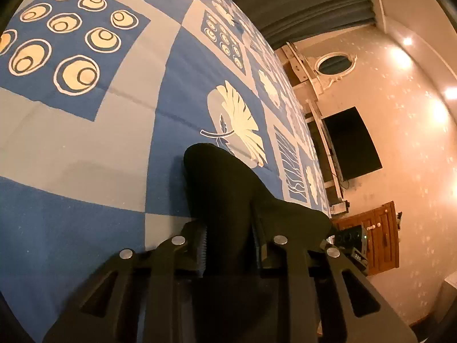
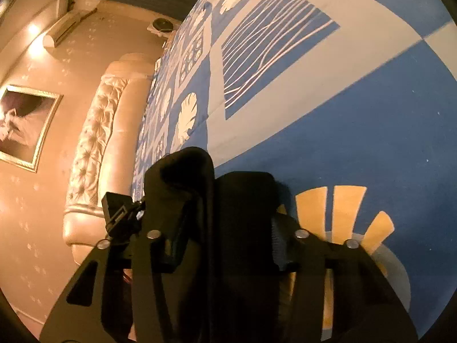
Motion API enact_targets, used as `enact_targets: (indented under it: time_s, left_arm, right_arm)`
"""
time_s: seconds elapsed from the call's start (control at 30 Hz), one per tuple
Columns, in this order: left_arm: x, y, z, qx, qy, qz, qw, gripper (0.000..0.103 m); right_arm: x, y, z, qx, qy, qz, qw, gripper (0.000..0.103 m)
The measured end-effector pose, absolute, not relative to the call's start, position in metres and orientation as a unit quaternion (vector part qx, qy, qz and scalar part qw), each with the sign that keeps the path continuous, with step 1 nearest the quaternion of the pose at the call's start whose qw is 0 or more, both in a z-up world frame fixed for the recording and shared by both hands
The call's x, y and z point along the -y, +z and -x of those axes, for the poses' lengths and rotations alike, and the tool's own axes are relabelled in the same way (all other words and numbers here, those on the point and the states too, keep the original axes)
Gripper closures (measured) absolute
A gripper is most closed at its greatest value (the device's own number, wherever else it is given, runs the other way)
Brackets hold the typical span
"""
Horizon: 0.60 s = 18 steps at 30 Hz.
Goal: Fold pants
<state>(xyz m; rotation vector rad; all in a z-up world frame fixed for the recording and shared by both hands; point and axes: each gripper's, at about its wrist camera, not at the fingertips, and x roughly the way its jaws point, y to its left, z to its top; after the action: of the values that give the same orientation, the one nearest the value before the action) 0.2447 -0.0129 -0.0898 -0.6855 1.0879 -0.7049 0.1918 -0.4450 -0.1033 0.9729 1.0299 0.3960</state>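
Note:
Black pants (image 1: 225, 188) bunch up between the fingers of my left gripper (image 1: 228, 245), which is shut on the fabric just above the blue patterned bedspread (image 1: 85, 131). In the right wrist view, another part of the black pants (image 2: 217, 200) is pinched in my right gripper (image 2: 225, 237), also shut on the cloth, close over the bedspread (image 2: 342, 120). The held fabric hides both gripper tips. The rest of the pants is out of view.
The bedspread covers a bed with a cream tufted headboard (image 2: 91, 148). A dark TV (image 1: 354, 143) and a wooden cabinet (image 1: 377, 237) stand by the wall past the bed's edge. A framed picture (image 2: 22, 125) hangs on the wall.

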Motion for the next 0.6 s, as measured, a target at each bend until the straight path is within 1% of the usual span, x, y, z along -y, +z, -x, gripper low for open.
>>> enact_targets:
  time_s: [0.17, 0.6]
  left_arm:
    - [0.008, -0.082, -0.244, -0.492, -0.312, 0.307, 0.752, 0.08]
    - [-0.035, -0.078, -0.271, -0.488, -0.278, 0.318, 0.764, 0.08]
  right_arm:
    - [0.442, -0.102, -0.193, -0.46, 0.178, -0.446, 0.747, 0.064]
    - [0.41, -0.102, -0.24, -0.458, 0.197, -0.436, 0.749, 0.065]
